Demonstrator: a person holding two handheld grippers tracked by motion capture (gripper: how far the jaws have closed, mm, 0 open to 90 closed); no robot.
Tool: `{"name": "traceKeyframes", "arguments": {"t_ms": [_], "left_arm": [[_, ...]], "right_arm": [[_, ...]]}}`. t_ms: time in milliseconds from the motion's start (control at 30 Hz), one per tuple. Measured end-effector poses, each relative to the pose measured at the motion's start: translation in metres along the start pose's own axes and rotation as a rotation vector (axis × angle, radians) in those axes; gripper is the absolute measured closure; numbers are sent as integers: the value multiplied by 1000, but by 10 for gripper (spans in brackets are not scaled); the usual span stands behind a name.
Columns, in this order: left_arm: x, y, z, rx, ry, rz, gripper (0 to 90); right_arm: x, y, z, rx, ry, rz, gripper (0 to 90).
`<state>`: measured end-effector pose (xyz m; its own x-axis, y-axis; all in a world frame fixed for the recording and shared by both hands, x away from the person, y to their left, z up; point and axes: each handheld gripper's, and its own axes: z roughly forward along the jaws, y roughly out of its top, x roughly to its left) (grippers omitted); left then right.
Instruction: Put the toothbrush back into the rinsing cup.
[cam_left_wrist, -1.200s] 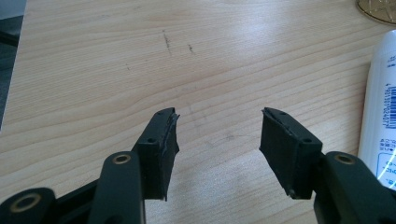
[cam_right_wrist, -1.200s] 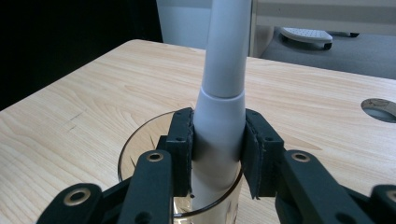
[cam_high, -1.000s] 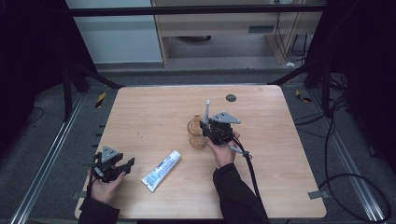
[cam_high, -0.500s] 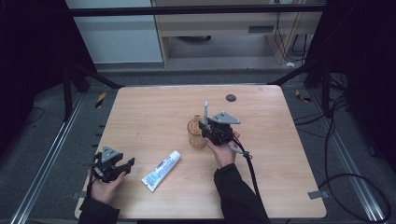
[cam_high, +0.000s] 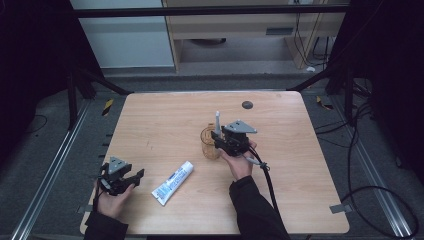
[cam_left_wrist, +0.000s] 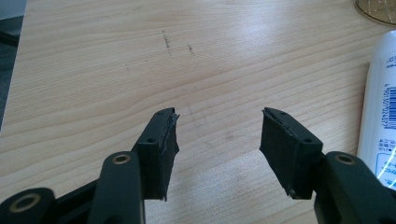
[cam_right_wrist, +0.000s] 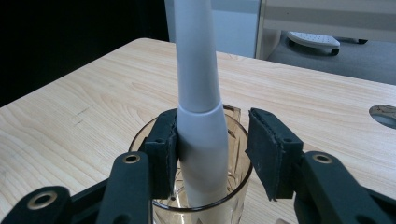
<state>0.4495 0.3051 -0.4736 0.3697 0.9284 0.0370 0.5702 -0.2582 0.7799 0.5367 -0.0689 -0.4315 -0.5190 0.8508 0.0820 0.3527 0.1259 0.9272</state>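
A white toothbrush handle (cam_right_wrist: 198, 93) stands upright in an amber glass cup (cam_right_wrist: 140, 135) near the table's middle (cam_high: 210, 145). My right gripper (cam_right_wrist: 215, 149) straddles the handle just above the cup's rim. Its jaws have just been opening. The left pad still rests against the handle and the right pad stands clear of it, so the grip is open. In the high view this gripper (cam_high: 220, 140) sits right of the cup. My left gripper (cam_high: 132, 176) rests open at the front left, with bare wood between its jaws (cam_left_wrist: 218, 135). A white toothpaste tube (cam_high: 173, 182) lies to its right (cam_left_wrist: 380, 107).
A dark round hole (cam_high: 247, 105) sits in the wooden table (cam_high: 300, 190) toward the far edge, also seen from the right gripper (cam_right_wrist: 385, 114). A black cable (cam_high: 267, 180) trails from the right gripper along the forearm. Dark floor and metal rails surround the table.
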Motion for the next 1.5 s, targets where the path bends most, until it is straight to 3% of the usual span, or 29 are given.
{"name": "traceKeyframes", "arguments": {"t_ms": [333,633,800,1167,1500], "left_arm": [[0,0,0,-1,0,1,448],[0,0,0,-1,0,0,449],[0,0,-1,-1,-2,-2,455],[-3,2,-3,-8,-17,6,502],[-10,4,-4,9,-81,36,654]], "right_arm": [[2,2,-3,-6,2,1,434],[3,7,-9,3,-7,-3,258],[2,9,-15,10,-8,-12,230],[-2,11,-43,50,-18,-37,173],[-18,2,-76,79,-40,-57,190]]}}
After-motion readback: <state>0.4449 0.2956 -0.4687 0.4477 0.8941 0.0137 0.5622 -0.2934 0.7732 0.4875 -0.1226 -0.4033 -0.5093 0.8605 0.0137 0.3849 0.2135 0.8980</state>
